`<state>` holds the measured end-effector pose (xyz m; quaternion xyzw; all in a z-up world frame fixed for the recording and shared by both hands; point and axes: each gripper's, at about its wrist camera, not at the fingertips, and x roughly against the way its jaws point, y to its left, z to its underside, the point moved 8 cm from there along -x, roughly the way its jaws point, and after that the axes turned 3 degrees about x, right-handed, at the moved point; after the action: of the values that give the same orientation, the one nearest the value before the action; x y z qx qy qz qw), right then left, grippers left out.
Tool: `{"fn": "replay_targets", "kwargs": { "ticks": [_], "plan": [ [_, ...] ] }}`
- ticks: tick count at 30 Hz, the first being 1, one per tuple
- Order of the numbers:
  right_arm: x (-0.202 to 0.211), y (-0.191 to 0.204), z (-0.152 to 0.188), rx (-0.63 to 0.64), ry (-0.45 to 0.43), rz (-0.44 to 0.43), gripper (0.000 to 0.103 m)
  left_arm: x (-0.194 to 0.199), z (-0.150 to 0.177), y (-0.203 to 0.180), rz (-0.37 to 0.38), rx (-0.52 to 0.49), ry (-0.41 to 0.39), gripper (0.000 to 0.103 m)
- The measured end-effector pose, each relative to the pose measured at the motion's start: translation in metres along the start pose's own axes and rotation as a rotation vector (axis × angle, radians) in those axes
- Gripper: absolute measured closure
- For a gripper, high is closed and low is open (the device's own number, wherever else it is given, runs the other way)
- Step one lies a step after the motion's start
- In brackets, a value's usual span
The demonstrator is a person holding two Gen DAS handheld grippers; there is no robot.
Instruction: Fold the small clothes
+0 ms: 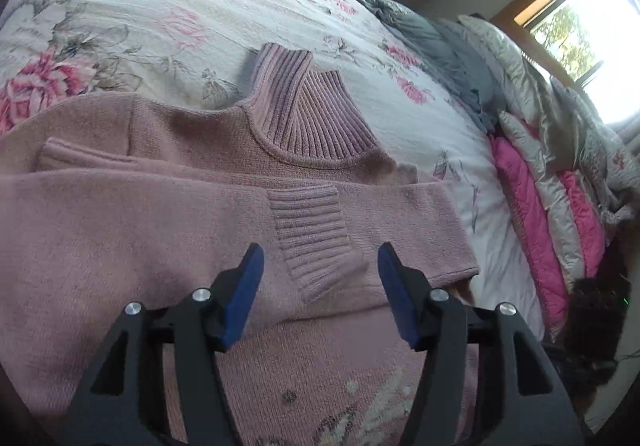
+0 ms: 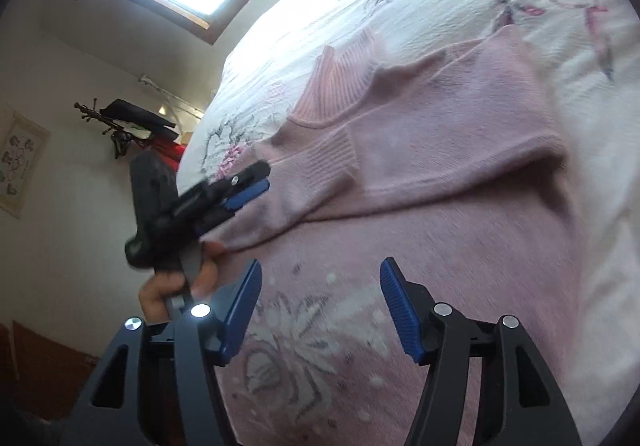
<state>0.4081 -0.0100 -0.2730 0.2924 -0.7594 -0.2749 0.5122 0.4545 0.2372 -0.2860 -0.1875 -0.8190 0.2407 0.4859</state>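
While dusty-pink knitted turtleneck sweater [image 1: 168,213] lies flat on floral quilted bed [image 1: 140,5], both sleeves crossed over chest: sleeve step judged done. Left hand-held gripper [image 1: 320,258] open over ribbed cuff [image 1: 316,234], empty. Right hand-held gripper [image 2: 320,278] open above embroidered front, empty. Next: grasp hem, fold toward collar.

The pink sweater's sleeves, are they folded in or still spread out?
Folded in. Both sleeves lie across the pink sweater, one ribbed cuff resting mid-chest below the collar.
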Motion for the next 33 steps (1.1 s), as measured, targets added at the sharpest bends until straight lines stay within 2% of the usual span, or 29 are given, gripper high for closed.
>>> {"fn": "replay_targets", "kwargs": {
  "ticks": [3,6,9,13,14,16,17,18,22,28,33],
  "plan": [
    [-0.052,-0.013,-0.04,-0.101,0.08,-0.084,0.042,0.033,0.025,0.011,0.04,0.047,-0.028,0.042],
    [-0.101,-0.037,-0.065,-0.18,0.14,-0.061,0.047,0.067,0.063,0.025,0.063,0.097,-0.051,0.037],
    [-0.133,-0.048,-0.07,-0.224,0.19,-0.057,0.052,0.091,0.105,0.04,0.063,0.136,-0.047,0.035],
    [-0.153,-0.036,-0.07,-0.188,0.227,-0.05,0.053,0.108,0.154,0.064,0.073,0.226,-0.023,0.035],
    [-0.156,-0.034,-0.071,-0.188,0.227,-0.047,0.056,0.111,0.164,0.069,0.079,0.247,-0.023,0.035],
    [-0.16,-0.031,-0.072,-0.184,0.23,-0.034,0.071,0.117,0.176,0.072,0.103,0.275,-0.034,0.035],
    [-0.16,-0.029,-0.072,-0.173,0.23,-0.017,0.087,0.118,0.179,0.073,0.107,0.284,-0.037,0.035],
    [-0.16,-0.026,-0.073,-0.158,0.228,-0.003,0.097,0.119,0.181,0.073,0.111,0.292,-0.04,0.035],
    [-0.137,0.001,-0.086,-0.08,0.181,0.017,0.097,0.118,0.184,0.074,0.115,0.312,-0.039,0.035],
    [-0.066,0.048,-0.121,0.04,0.055,0.053,0.097,0.114,0.185,0.075,0.101,0.31,-0.036,0.033],
    [-0.013,0.038,-0.137,0.054,-0.021,0.12,0.097,0.112,0.186,0.076,0.102,0.313,-0.035,0.033]
  ]
}}
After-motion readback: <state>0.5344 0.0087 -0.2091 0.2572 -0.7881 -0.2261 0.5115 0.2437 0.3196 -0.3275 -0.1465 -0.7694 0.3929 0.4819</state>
